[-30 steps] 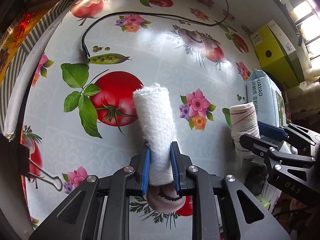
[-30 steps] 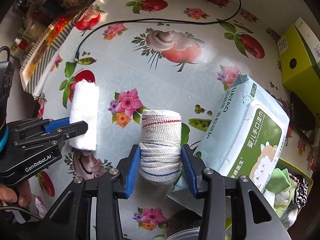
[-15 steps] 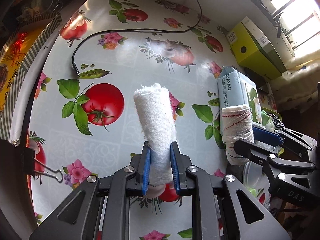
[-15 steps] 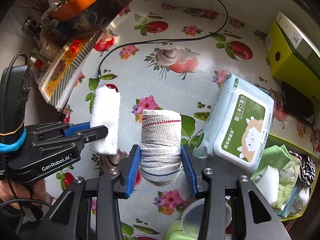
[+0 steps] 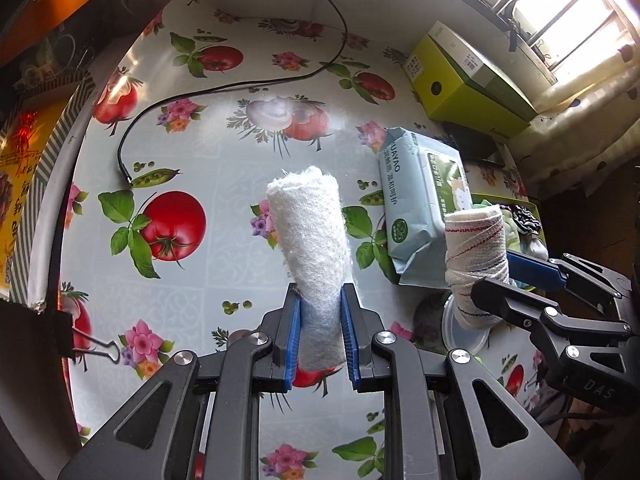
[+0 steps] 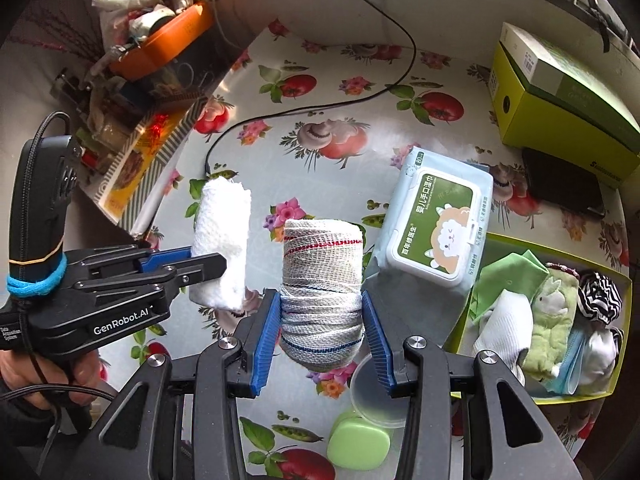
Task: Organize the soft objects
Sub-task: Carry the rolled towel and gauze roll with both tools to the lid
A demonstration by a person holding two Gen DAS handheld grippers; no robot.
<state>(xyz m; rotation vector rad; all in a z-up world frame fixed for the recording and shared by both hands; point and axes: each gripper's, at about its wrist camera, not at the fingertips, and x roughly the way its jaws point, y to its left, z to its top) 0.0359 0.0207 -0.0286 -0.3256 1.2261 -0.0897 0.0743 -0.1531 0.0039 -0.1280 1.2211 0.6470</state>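
Glossy tablecloth (image 6: 256, 152) printed with tomatoes, mushrooms and flowers, covering the whole table. Thin black cable (image 5: 224, 86) trailing from the far edge toward the left edge. Black binder clip (image 5: 86, 346) fastened on the left edge.

Left gripper (image 5: 320, 320) clamped on fluffy white rolled towel (image 5: 310, 236), blue pads pressing both sides of its lower part, roll lifted clear of the cloth and standing up beyond the fingers. Same gripper seen from the right wrist at far left (image 6: 200, 262), towel (image 6: 222, 240) in its grip, person's hand (image 6: 38, 372) on the handle.

Right gripper (image 6: 322, 328) clamped on grey-white woven bandage roll with red and blue stripes (image 6: 322, 280), also held off the cloth, upright between the pads.

Pale blue wet-wipes pack with green label (image 6: 436, 224) lying toward the right edge. Translucent round lid (image 6: 376, 392) and pale green rounded case (image 6: 358, 444) near the front edge. Yellow-green open tray (image 6: 496, 244) at the right edge, holding green cloth, white roll, striped fabric and other soft items. Yellow-green cardboard box (image 6: 560, 116) at the far right corner.
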